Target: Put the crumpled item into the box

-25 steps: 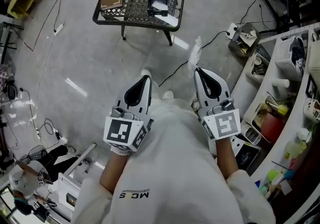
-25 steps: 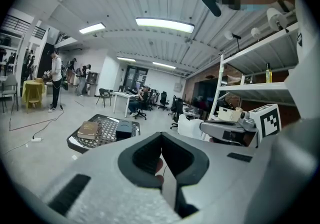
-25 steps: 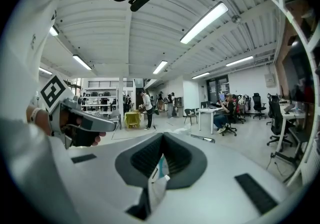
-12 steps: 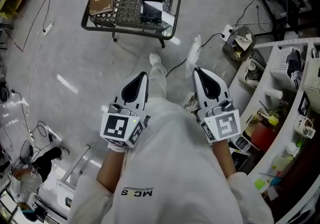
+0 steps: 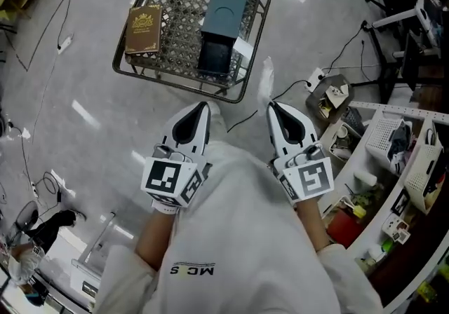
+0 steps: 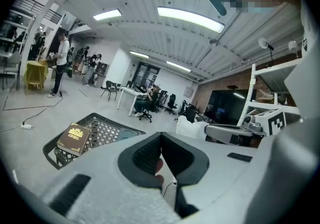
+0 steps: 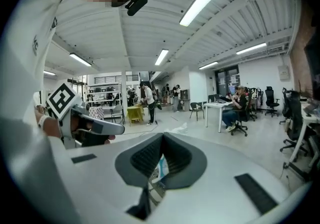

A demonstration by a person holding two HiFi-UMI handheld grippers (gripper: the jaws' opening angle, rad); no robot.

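Observation:
A white crumpled item (image 5: 266, 81) sticks out past the tips of my right gripper (image 5: 269, 105), which is shut on it; it also shows beyond the jaws in the right gripper view (image 7: 178, 128). The box (image 5: 223, 15) is teal with a dark open end (image 5: 214, 57) facing me. It lies on a low black mesh table (image 5: 179, 22) just ahead of both grippers. My left gripper (image 5: 204, 105) is shut with nothing in it, beside the right one and short of the table's near edge. Its own view shows the table (image 6: 100, 130).
A brown book (image 5: 143, 28) lies on the table's left part, also in the left gripper view (image 6: 73, 138). A power strip with cables (image 5: 316, 77) lies on the floor at right. Cluttered white desks (image 5: 393, 158) line the right side. Cables and gear (image 5: 42, 225) sit at lower left.
The mesh table with the box has come nearer and shows whole in the head view. Both grippers keep their pose, the right still holding the white item.

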